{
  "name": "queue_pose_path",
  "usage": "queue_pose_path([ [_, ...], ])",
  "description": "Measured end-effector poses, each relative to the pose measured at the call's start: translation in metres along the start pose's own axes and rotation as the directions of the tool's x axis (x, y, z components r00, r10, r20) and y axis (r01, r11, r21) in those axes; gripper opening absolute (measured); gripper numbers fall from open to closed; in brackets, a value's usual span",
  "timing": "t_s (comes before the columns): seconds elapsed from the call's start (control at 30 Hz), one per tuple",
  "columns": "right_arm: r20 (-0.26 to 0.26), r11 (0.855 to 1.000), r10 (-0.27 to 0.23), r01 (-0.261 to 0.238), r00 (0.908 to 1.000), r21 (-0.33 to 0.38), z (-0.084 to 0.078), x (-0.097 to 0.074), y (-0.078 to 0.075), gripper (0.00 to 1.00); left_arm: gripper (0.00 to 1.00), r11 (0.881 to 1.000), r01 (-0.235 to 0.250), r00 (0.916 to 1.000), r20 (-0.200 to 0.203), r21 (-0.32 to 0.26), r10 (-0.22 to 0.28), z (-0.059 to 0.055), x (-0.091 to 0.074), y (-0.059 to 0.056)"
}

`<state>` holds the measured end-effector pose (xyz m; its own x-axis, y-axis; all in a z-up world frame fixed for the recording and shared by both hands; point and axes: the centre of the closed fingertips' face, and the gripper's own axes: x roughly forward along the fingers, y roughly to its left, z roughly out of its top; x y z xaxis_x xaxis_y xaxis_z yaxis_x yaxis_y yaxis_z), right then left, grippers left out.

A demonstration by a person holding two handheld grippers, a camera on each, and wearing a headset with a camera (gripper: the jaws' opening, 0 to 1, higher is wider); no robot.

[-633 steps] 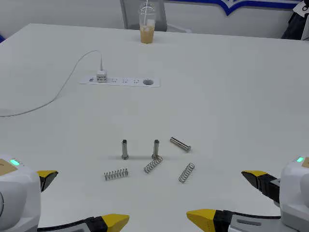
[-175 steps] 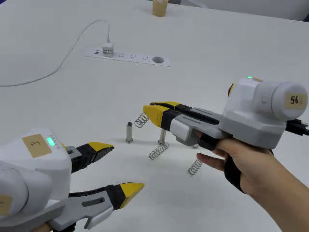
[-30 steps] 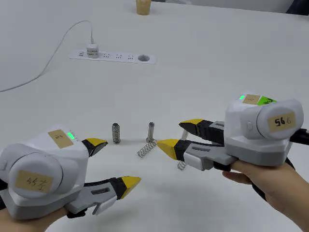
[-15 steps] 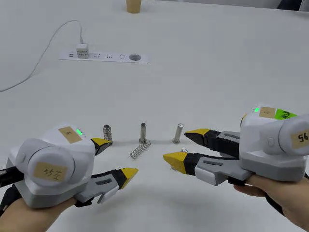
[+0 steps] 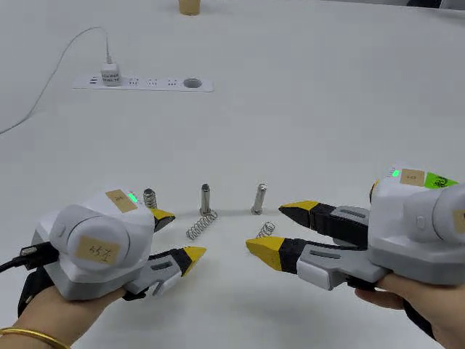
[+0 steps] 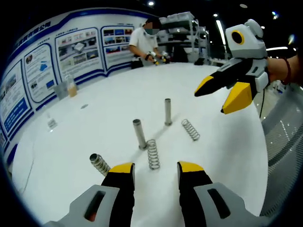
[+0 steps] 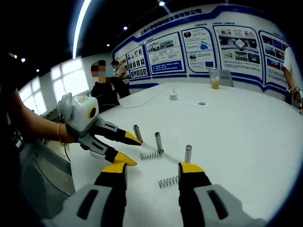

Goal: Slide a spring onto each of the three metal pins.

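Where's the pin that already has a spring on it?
In the head view the sprung pin stands at the left end of the row, beside the upper jaw tip of the left gripper, with the bare middle pin to its right.

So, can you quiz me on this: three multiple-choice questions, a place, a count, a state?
1. Which pin wears the fitted spring? A the one nearest the left claw; B the middle one; C the farthest one.
2. How many springs lie loose? A one; B two; C three.
3. The left claw and right claw are: A both open, empty; B both shut on springs; C one open, one shut.
Key: A, coils wrap that pin; B, one by the middle pin, one near the right claw; A, jaws spread, gripping nothing.
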<state>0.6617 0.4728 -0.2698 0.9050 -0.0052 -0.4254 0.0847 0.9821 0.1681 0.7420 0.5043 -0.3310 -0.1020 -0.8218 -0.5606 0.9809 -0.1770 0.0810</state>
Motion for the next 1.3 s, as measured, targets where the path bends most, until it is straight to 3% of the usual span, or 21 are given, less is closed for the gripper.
queue_pose_path([
  [0.53,-0.02,0.999,-0.029,0.03,0.9994,0.019,-0.01,-0.003,-0.007,0.44,0.21,0.999,0.008,0.9998,-0.018,-0.049,-0.008,-0.005,0.02,0.005],
  [0.87,-0.027,0.999,-0.04,0.041,0.9988,0.034,-0.012,-0.003,-0.008,0.44,0.12,0.999,0.016,0.9995,-0.025,-0.049,-0.017,-0.005,0.021,0.003],
  [1.3,-0.012,0.997,-0.045,0.045,0.9989,0.064,-0.004,-0.003,-0.007,0.44,0.1,0.999,0.023,0.999,-0.037,-0.035,-0.024,-0.005,0.013,-0.001],
])
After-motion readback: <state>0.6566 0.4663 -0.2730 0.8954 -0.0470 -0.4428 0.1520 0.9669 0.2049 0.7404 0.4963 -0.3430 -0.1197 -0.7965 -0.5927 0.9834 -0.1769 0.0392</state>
